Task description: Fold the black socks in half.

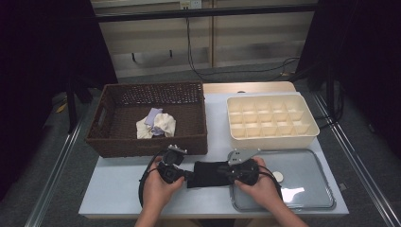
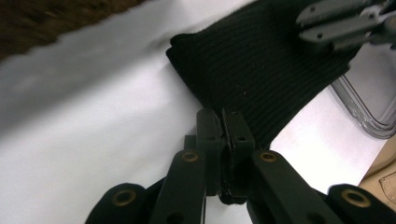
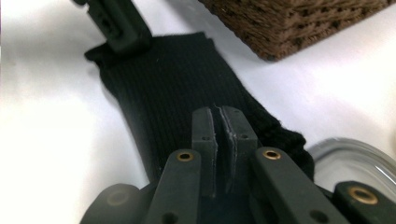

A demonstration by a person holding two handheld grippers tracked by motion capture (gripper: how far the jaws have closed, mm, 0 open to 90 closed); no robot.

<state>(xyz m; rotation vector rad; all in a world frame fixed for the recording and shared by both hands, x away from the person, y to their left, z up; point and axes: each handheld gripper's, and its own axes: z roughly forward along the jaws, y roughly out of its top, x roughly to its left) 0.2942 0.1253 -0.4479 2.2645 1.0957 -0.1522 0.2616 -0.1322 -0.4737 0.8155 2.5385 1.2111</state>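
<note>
White table [image 1: 118,189], dim room behind. Black sock [image 1: 207,174] lies flat just in front of the wicker basket [image 1: 146,142], long axis running left to right, its right end reaching the grey tray [image 1: 307,198] beside the basket. Left gripper [image 1: 188,176] pinches the sock's left end, jaws pressed together on the cloth. Right gripper [image 1: 226,173] pinches the right end likewise. Both hands sit low, grippers pointing inward toward each other, equally near. Likely a stretch or fold next.

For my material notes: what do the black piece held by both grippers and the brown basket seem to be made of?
Black piece: soft ribbed knit fabric, matte, probably a sock; fine parallel ribs show. Brown basket: woven wicker or rattan-like strands, matte dark brown; the weave is visible.
</note>
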